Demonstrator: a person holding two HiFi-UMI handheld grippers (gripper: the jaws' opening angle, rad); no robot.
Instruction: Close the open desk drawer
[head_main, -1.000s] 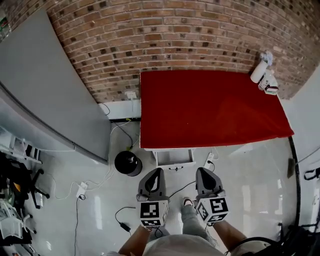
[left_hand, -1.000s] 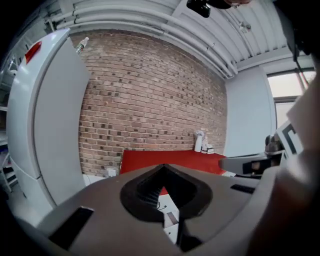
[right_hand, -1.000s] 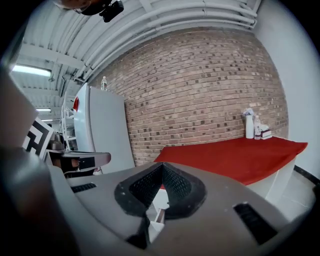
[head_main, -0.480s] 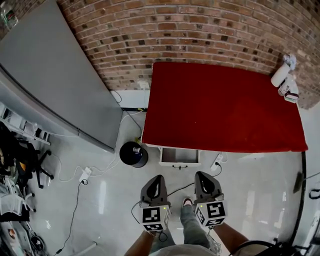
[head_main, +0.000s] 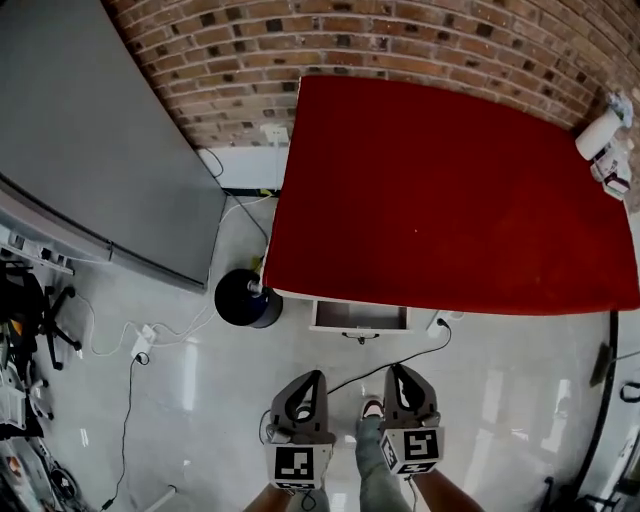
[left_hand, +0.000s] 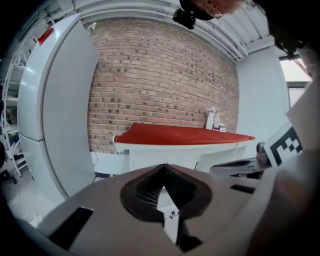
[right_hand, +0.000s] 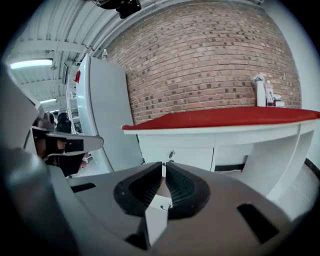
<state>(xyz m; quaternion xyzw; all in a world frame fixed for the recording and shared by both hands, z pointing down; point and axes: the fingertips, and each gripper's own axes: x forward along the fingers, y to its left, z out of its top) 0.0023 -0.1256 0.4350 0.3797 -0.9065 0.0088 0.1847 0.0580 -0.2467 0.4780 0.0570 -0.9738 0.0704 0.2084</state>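
Observation:
A white desk with a red top (head_main: 450, 190) stands against the brick wall. Its small white drawer (head_main: 360, 317) is pulled out at the front edge, left of centre, with a dark handle on its face. Both grippers hang over the floor short of the drawer, apart from it. My left gripper (head_main: 308, 380) is shut and holds nothing. My right gripper (head_main: 400, 374) is shut too, also with nothing in it. In the left gripper view the left gripper (left_hand: 162, 171) points at the desk (left_hand: 180, 135). The right gripper (right_hand: 164, 168) faces the white desk front (right_hand: 200, 155).
A black round bin (head_main: 248, 298) stands on the floor by the desk's left front corner. A tall grey cabinet (head_main: 100, 150) fills the left. Cables and a power strip (head_main: 140, 345) lie on the floor. White bottles (head_main: 603, 140) sit at the desk's far right corner.
The head view has come closer to the desk, which now looks larger. Both grippers sit lower in the frame, side by side as before. The drawer is still pulled out.

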